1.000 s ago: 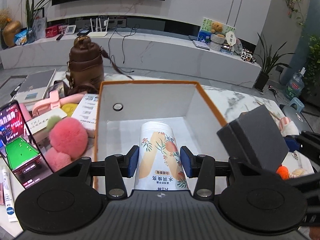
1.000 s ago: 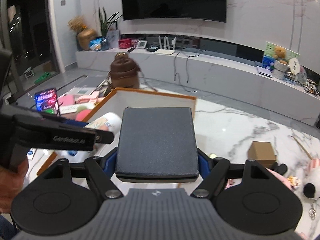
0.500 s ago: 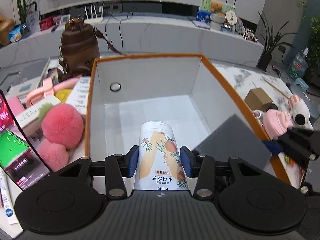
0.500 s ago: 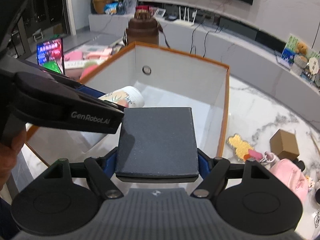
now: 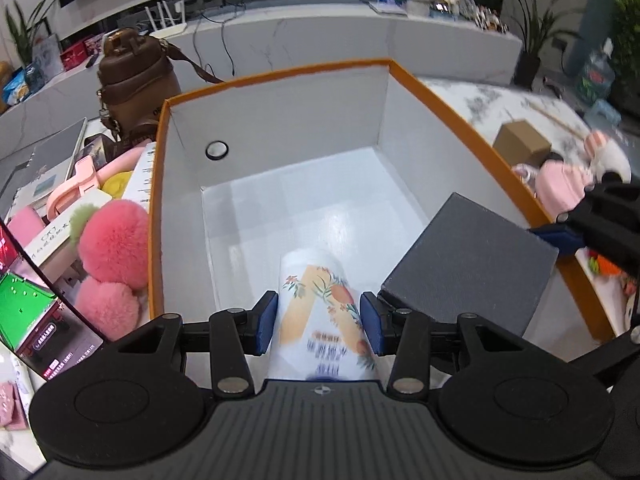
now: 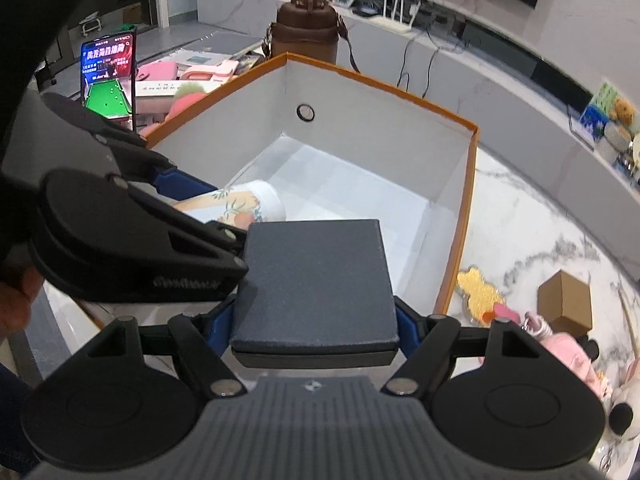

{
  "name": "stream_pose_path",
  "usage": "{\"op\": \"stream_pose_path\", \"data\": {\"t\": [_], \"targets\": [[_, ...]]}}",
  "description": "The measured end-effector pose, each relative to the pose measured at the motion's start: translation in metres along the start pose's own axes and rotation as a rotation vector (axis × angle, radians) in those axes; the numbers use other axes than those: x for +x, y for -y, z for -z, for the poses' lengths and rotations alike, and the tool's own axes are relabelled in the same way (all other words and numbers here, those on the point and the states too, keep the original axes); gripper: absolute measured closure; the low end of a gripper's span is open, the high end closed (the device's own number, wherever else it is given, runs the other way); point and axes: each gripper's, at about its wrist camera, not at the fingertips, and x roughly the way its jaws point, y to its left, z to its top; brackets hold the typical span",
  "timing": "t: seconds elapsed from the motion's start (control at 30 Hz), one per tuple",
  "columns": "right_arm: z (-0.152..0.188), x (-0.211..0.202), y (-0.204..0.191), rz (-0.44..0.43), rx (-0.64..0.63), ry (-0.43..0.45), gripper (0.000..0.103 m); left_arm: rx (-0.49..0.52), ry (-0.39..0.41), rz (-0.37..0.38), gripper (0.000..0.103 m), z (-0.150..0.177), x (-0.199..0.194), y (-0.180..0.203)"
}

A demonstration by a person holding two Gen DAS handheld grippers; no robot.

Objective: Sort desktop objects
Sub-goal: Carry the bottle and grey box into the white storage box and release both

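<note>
A white storage box with an orange rim stands open in front of me. My left gripper is shut on a white tube with a fruit print and holds it low inside the box, near the front wall; the tube also shows in the right wrist view. My right gripper is shut on a flat dark grey box and holds it over the box's front right part, beside the tube; it also shows in the left wrist view.
Left of the box lie pink pompoms, a lit phone, pink items and a brown bag. Right of it on the marble table are a small cardboard box, pink plush toys and a yellow charm.
Both grippers have come lower into the box with their loads. The tube is now deeper near the box floor, and the grey box has moved in over the box beside it.
</note>
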Motion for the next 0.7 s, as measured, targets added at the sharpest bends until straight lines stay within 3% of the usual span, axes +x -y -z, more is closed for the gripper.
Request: {"op": "stream_pose_path", "data": {"t": [0.1,0.17,0.3,0.47,0.53,0.67,0.7], "targets": [[-0.005,0.005,-0.003,-0.031,0.015,-0.054,0.026,0.065,-0.047,0.005,0.082,-0.004,0.004,0.007],[-0.005,0.007,-0.004,-0.04,0.018,-0.082,0.025,0.118,-0.07,-0.015,0.082,-0.004,0.008,0.013],[-0.006,0.008,-0.003,-0.047,0.009,-0.106,0.023,0.101,-0.076,-0.019,0.081,-0.005,0.01,0.012],[-0.003,0.005,-0.003,-0.063,0.006,-0.099,0.023,0.091,-0.063,-0.044,0.067,-0.002,0.005,0.01],[-0.001,0.003,-0.004,-0.062,0.002,-0.098,0.023,0.09,-0.062,-0.047,0.054,-0.001,0.002,0.008],[0.001,-0.004,-0.005,-0.048,-0.014,-0.085,0.023,0.085,-0.039,-0.036,0.049,0.003,-0.007,0.009],[0.002,-0.006,-0.005,-0.048,-0.012,-0.083,0.022,0.081,-0.027,-0.043,0.04,0.003,-0.009,0.009]]}}
